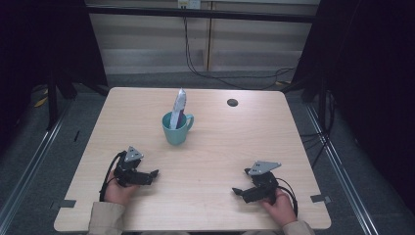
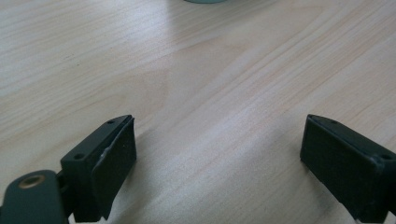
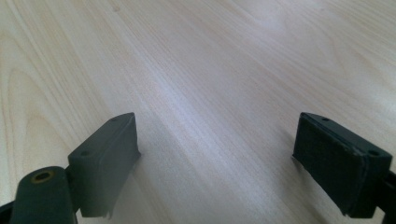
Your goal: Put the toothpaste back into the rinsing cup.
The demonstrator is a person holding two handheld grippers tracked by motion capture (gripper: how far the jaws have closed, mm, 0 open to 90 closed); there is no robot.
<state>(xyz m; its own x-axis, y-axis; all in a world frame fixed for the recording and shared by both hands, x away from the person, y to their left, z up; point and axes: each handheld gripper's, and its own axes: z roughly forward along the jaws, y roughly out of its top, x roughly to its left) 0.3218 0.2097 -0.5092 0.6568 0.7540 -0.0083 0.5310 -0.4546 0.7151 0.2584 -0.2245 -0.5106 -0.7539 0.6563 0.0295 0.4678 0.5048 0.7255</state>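
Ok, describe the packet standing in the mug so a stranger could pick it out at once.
Start at the light wooden table and find the teal mug standing near its middle, beyond both grippers. The packet stands upright inside it, leaning slightly and rising well above the rim. It is slim and white with purple on it, the tallest thing on the tabletop.

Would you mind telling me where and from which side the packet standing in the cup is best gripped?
Probably by its upper part, coming from above. The packet stands nearly upright in the teal cup, leaning slightly, with its top well clear of the rim; the lower part is hidden inside. It looks flat, so close across its thin faces. The left gripper is nearer, and its jaws stand open.
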